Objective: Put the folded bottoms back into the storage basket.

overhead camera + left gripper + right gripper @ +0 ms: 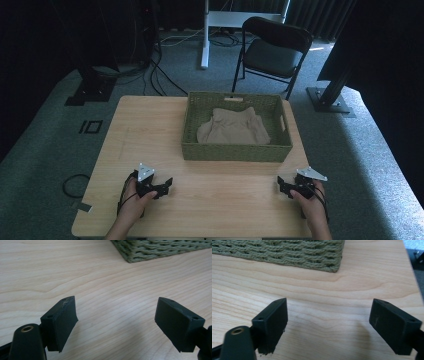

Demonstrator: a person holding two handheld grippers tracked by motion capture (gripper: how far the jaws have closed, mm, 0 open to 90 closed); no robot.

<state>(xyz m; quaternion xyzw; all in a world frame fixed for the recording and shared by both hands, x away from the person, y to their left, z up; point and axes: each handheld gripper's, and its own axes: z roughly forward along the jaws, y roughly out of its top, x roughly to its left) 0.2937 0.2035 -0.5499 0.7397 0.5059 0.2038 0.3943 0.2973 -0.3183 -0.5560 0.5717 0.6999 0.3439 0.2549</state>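
A green woven basket (235,150) stands at the middle back of the wooden table (150,130), with a beige cloth (234,128) crumpled inside it. My left gripper (165,186) rests low near the table's front left, open, nothing between its jaws (116,322). Near the front right corner my right gripper (283,186) is open too, its jaws wide apart over bare wood (328,325). The basket's near left corner (140,253) lies ahead of the left gripper, and its near right corner (322,257) ahead of the right one.
A black folding chair (272,52) and a white stand leg (205,35) are on the carpet behind the table. Cables (155,75) run across the floor at the back left. The table's right edge (412,272) is close to the right gripper.
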